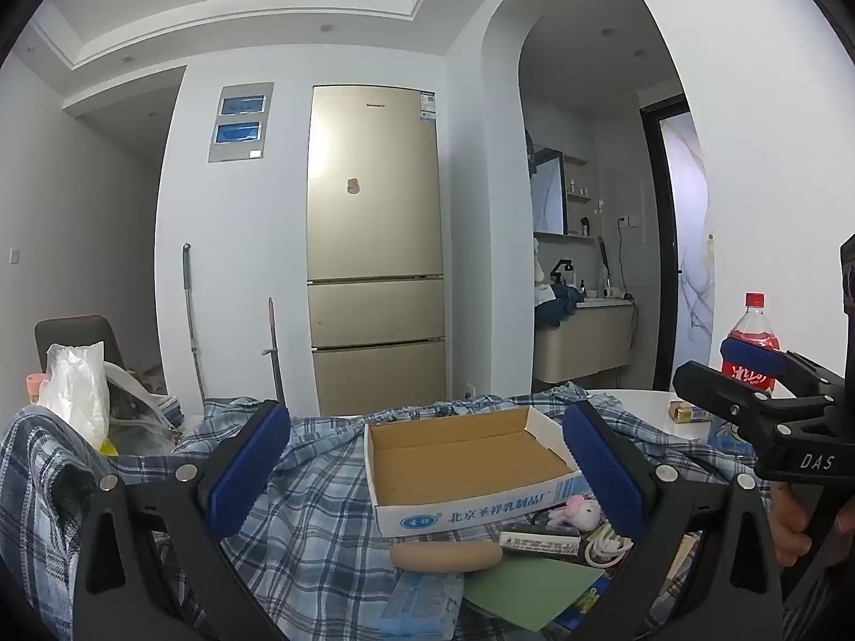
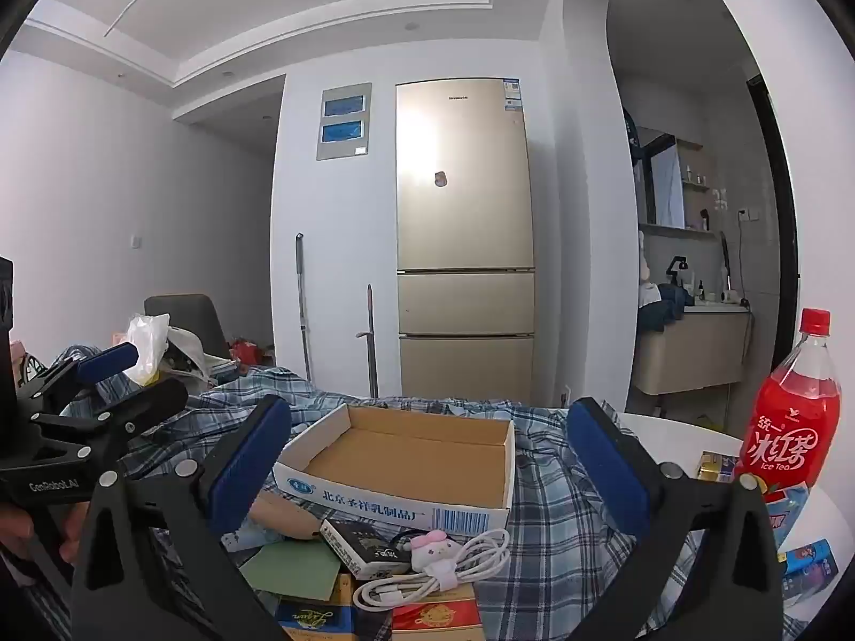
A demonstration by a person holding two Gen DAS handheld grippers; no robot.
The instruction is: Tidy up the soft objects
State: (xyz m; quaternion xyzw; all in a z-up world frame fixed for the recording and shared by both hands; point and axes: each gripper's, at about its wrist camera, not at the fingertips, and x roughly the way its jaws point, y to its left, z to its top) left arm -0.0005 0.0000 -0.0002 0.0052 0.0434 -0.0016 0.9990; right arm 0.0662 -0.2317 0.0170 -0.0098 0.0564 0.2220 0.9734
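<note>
Nearest the left wrist camera, the left tool has its blue-padded fingers spread as wide as they go, with nothing between them. Beyond them a blue plaid shirt lies rumpled over the desk, covering most of it up to the far edge. On the shirt sits an open, empty cardboard box with a white printed front. Just in front of the box, toward the near edge, lie a tan sausage-shaped soft piece, a small pink and white plush, a green sheet and a pale blue packet.

From the right wrist camera, the right tool is likewise fully spread and holds nothing. The same box lies between its fingers but further off, untouched. The plush rests against a coiled white cable, beside a dark small box. A red iced-tea bottle stands upright at the right edge of the desk. Toward the far left corner a white plastic bag stands crumpled. A gold fridge stands against the back wall.
</note>
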